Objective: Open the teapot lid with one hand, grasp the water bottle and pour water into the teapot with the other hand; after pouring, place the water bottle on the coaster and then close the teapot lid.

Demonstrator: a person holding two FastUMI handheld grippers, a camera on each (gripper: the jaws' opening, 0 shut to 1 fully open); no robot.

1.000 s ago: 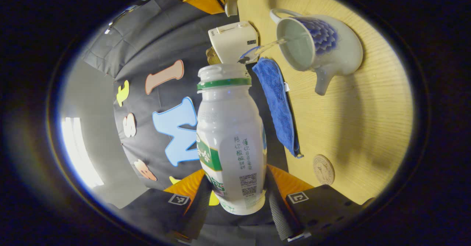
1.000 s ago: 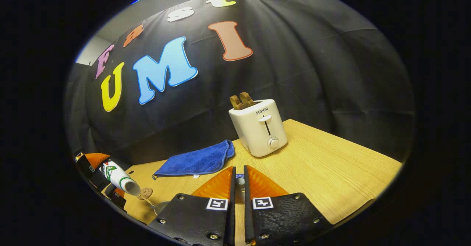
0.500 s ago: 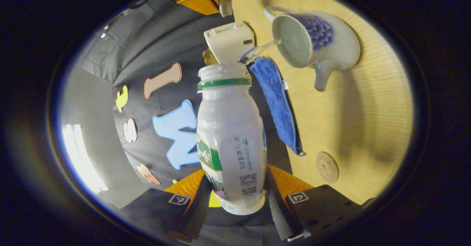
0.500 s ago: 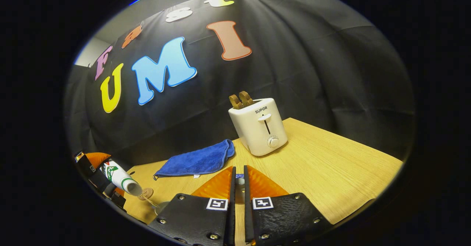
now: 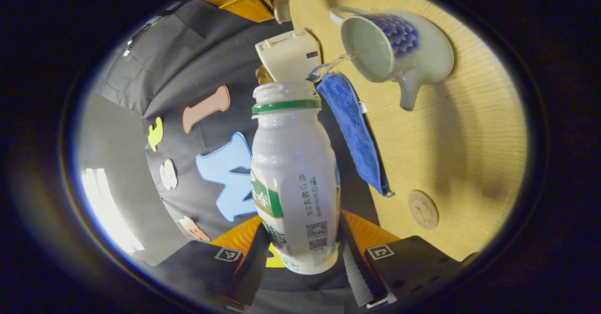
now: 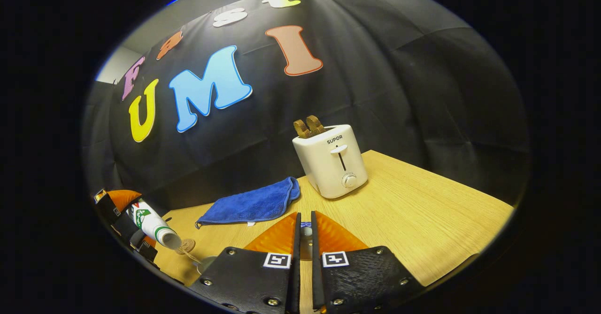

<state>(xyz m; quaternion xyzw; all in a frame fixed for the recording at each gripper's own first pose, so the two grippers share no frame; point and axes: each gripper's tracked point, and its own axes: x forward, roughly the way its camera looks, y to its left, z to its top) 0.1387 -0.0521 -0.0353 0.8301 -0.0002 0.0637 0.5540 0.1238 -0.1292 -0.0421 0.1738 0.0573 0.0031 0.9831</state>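
My left gripper point(image 5: 304, 250) is shut on the base of a white water bottle point(image 5: 295, 164) with a green neck ring. The bottle is tipped over, and a thin stream of water point(image 5: 331, 64) runs from its mouth into the open teapot point(image 5: 413, 56), white with blue petals, on the wooden table point(image 5: 450, 135). A round coaster point(image 5: 423, 209) lies nearer, past the cloth. In the right gripper view my right gripper point(image 6: 305, 227) is shut on the small teapot lid point(image 6: 305, 232), held above the table. That view also has the pouring bottle point(image 6: 152, 227) at lower left.
A blue cloth point(image 6: 253, 204) lies at the table's back edge, left of a white toaster point(image 6: 333, 166) with toast in its slots. The coaster point(image 6: 187, 246) sits just below the bottle's mouth in the right gripper view. Bare wood point(image 6: 422, 220) spreads to the right.
The left gripper has shifted a little, so the teapot and toaster slide left and up in its view. Water keeps running. The right gripper holds still.
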